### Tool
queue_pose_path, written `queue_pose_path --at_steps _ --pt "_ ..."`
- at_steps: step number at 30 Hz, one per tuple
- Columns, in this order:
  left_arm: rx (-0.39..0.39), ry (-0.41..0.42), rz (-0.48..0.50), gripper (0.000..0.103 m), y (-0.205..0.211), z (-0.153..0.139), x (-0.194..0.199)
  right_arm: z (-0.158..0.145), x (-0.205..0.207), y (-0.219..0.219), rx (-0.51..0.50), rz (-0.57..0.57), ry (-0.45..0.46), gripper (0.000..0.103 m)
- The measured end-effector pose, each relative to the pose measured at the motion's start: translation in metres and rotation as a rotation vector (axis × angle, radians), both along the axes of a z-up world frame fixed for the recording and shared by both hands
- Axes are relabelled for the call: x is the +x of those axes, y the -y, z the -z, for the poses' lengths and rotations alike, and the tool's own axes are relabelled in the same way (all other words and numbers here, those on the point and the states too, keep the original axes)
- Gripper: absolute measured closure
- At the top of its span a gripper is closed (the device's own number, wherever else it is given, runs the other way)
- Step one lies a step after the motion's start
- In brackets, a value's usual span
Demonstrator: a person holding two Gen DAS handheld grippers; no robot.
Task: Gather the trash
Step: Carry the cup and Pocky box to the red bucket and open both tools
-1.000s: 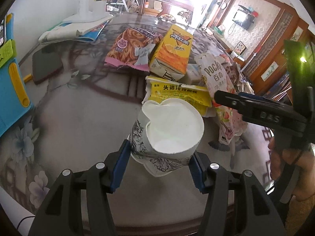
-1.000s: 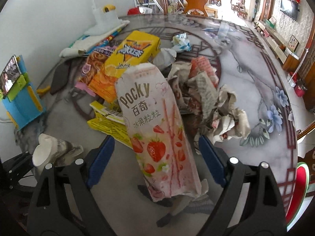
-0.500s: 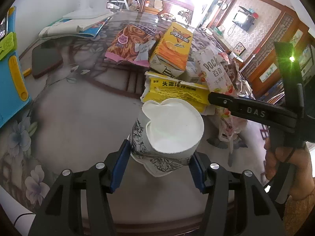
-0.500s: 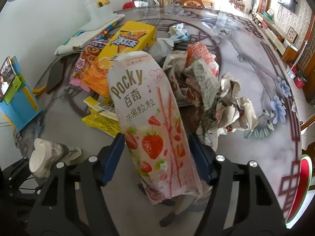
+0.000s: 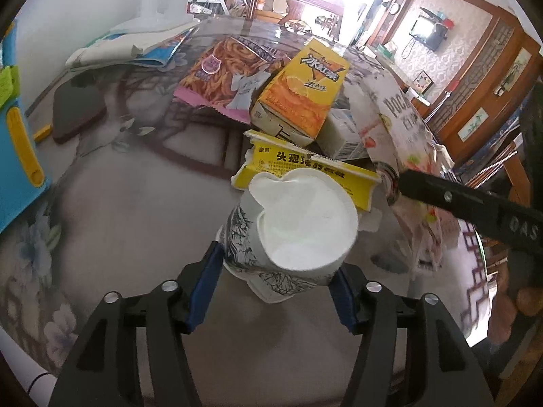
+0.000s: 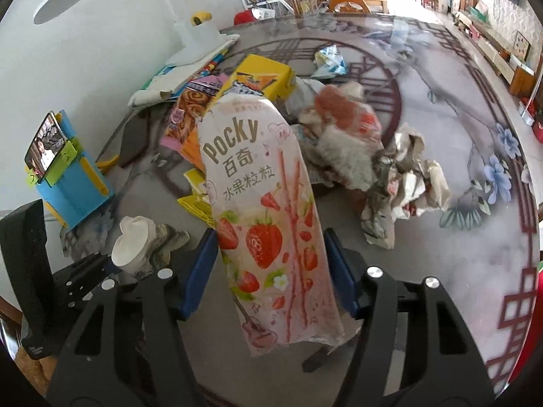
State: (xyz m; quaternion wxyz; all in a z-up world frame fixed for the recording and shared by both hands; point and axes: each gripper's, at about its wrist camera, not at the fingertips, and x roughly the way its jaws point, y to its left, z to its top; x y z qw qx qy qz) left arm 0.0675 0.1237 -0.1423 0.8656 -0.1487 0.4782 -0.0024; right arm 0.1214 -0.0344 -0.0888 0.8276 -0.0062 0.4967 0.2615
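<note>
left tool (image 5: 276,283) clamps crumpled paper cup (image 5: 298,230) | right tool (image 6: 269,271) clamps glossy pocky wrapper (image 6: 268,217)

A crumpled white paper cup (image 5: 298,227) with ink drawings sits pinched in the left claw (image 5: 275,281); the pink strawberry Pocky wrapper (image 6: 271,224) stands squeezed within the right claw (image 6: 269,268).

glass table (image 6: 441,254), snack wrappers (image 5: 224,78), crumpled paper (image 6: 407,176)

Crumpled wrappers (image 6: 342,142) blurred; yellow pack (image 5: 305,173) partly hidden behind cup (image 5: 298,227).
</note>
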Motion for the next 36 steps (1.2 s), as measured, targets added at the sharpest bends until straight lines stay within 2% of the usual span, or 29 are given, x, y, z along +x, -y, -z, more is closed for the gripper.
queue_pose_path --at_steps 2,5,7,8,10,12,14,26,36 --pt "-0.016 -0.015 -0.01 0.038 0.0 0.007 0.004 -0.003 -0.001 0.002 0.015 0.004 0.013 0.042" --pt "-0.021 -0.009 -0.014 0.041 0.002 0.01 0.002 -0.009 -0.002 0.006 0.038 0.009 0.037 0.042" --pt "-0.004 0.007 -0.011 0.05 0.003 0.006 -0.002 -0.013 -0.002 0.008 0.058 0.014 0.046 0.042" --pt "-0.002 0.012 -0.009 0.073 0.004 0.004 -0.003 -0.015 -0.002 0.01 0.069 0.016 0.051 0.042" --pt "0.008 0.022 -0.015 0.08 0.004 -0.003 -0.005 -0.021 -0.004 0.013 0.094 0.019 0.07 0.042" --pt "0.002 0.051 -0.025 0.093 0.002 -0.013 -0.009 -0.029 -0.007 0.018 0.123 0.021 0.095 0.042" --pt "0.007 0.082 -0.03 0.099 0.003 -0.025 -0.012 -0.039 -0.012 0.024 0.15 0.024 0.129 0.042" --pt "0.005 0.176 0.005 0.099 0.023 -0.061 -0.021 -0.057 -0.015 0.066 0.249 0.099 0.18 0.042" --pt "-0.009 0.178 0.064 0.099 0.049 -0.063 -0.018 -0.055 -0.021 0.112 0.287 0.166 0.178 0.042"
